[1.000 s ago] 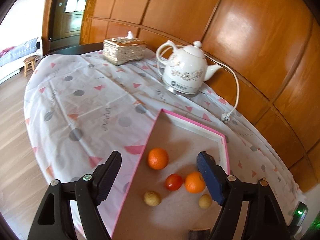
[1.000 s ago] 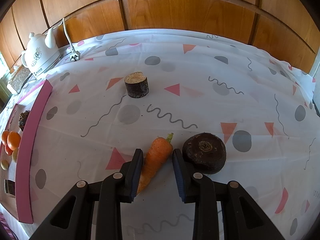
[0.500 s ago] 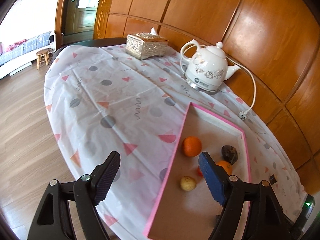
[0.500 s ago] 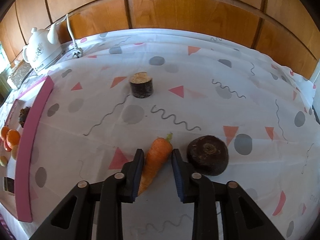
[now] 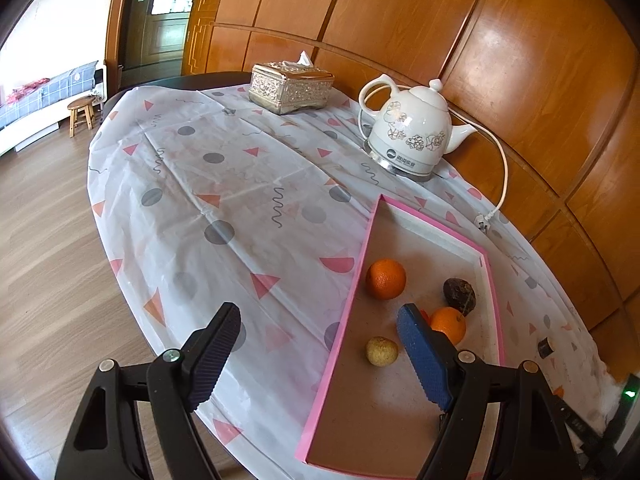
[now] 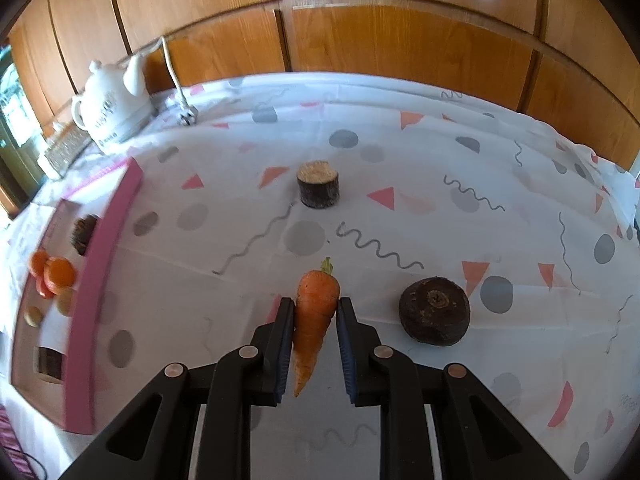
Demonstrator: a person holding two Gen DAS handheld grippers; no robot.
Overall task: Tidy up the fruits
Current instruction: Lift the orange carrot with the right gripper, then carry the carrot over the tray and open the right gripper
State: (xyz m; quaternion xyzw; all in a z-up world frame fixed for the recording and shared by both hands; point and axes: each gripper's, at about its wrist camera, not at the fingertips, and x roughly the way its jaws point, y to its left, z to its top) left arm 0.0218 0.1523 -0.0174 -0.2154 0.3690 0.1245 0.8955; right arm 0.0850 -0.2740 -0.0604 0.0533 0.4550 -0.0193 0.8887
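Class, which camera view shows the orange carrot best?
The right wrist view: the orange carrot lies centred between the right gripper jaws, which touch its sides. The left wrist view does not show it.

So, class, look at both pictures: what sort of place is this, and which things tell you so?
Most likely a room in a home, perhaps a dining room. A table under a patterned cloth carries a white electric kettle and a tissue box; wood-panelled walls stand behind, and a small stool on wooden flooring.
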